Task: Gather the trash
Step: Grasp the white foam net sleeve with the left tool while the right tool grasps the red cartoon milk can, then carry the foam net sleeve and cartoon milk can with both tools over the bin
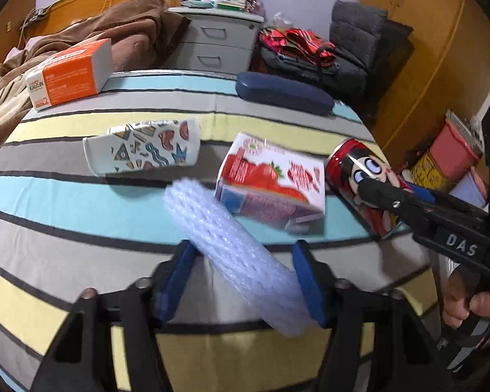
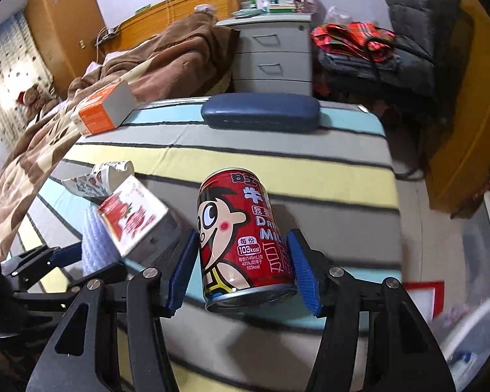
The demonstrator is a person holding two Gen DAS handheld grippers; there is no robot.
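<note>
In the left wrist view, we see the left gripper (image 1: pixel 245 277) at the lower centre of the frame, its blue-padded jaws set on either side of a white foam-net sleeve (image 1: pixel 235 251) that runs diagonally between them; the sleeve is blurred, and the pads appear to press on it, so we read the gripper as clamped on the sleeve. Just above and right of the sleeve lies a red-and-white strawberry milk carton (image 1: pixel 271 179), tipped on its side on the striped cloth-covered table (image 1: pixel 81 202). A flattened white paper cup with coloured geometric prints (image 1: pixel 143 150) lies left of the carton, near but apart from it. An orange-and-white cardboard box (image 1: pixel 68 75) sits at the upper left, and a dark blue hard glasses case (image 1: pixel 284 93) lies at the upper centre near the far table edge. In the right wrist view, the right gripper (image 2: pixel 241 271) occupies the lower centre, its blue pads touching both sides of a red metal milk can with a cartoon face (image 2: pixel 245 238); we read it as closed on the can, which leans slightly left. A grey drawer cabinet (image 2: pixel 271 55) stands beyond the table at the upper centre, with a brown blanket (image 2: pixel 166 55) to its left.
</note>
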